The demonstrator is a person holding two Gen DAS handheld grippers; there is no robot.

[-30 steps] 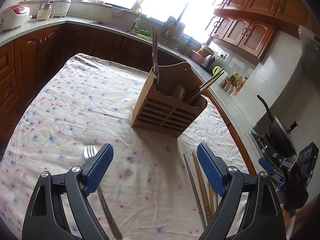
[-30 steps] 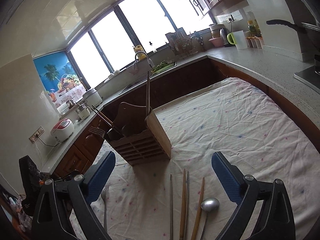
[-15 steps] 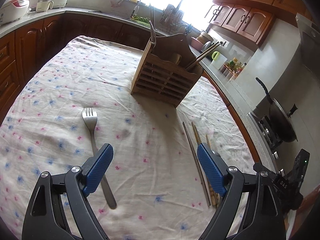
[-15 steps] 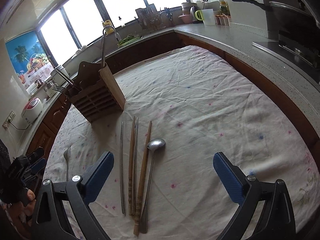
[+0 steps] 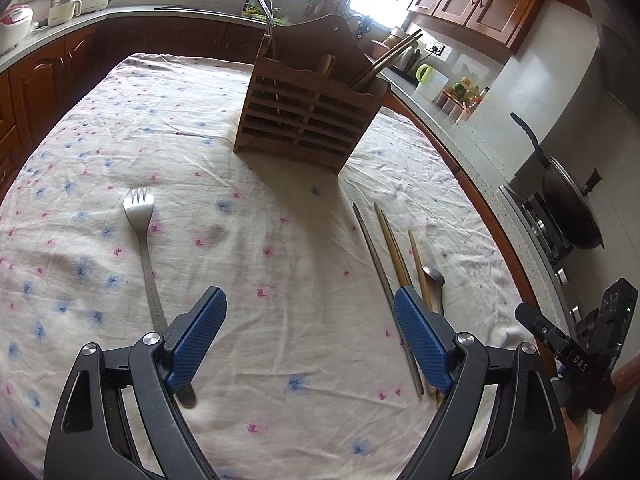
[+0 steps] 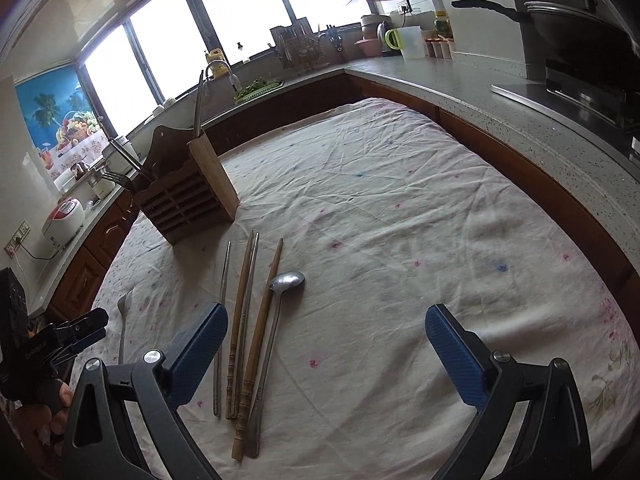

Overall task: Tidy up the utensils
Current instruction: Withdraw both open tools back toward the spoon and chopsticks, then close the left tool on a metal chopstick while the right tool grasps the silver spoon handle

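- Tongs on my left [image 5: 310, 332] gape wide with nothing between the blue pads, hovering over the flowered white cloth [image 5: 280, 264] that covers the counter.
- My right tongs [image 6: 326, 344] are spread just as wide and grip nothing either.
- From my left wrist, the slatted wooden utensil holder [image 5: 308, 124] stands upright at 12 o'clock, well apart from both tongs; wooden chopsticks [image 5: 386, 58] lean out of its right compartment, and a thin metal piece rises from its left one.
- A silver metal fork [image 5: 146, 248] lies flat at 10 o'clock, tines toward the holder, its handle running under my left finger [image 5: 198, 338].
- At 2 o'clock lies a row of loose sticks: one metal chopstick [image 5: 378, 264], two brown wooden chopsticks [image 5: 394, 248], then a small metal spoon [image 5: 434, 278].
- From my right wrist, that same row sits at 11 o'clock just beside my left pad [image 6: 196, 354], the spoon bowl [image 6: 287, 281] pointing away from me.
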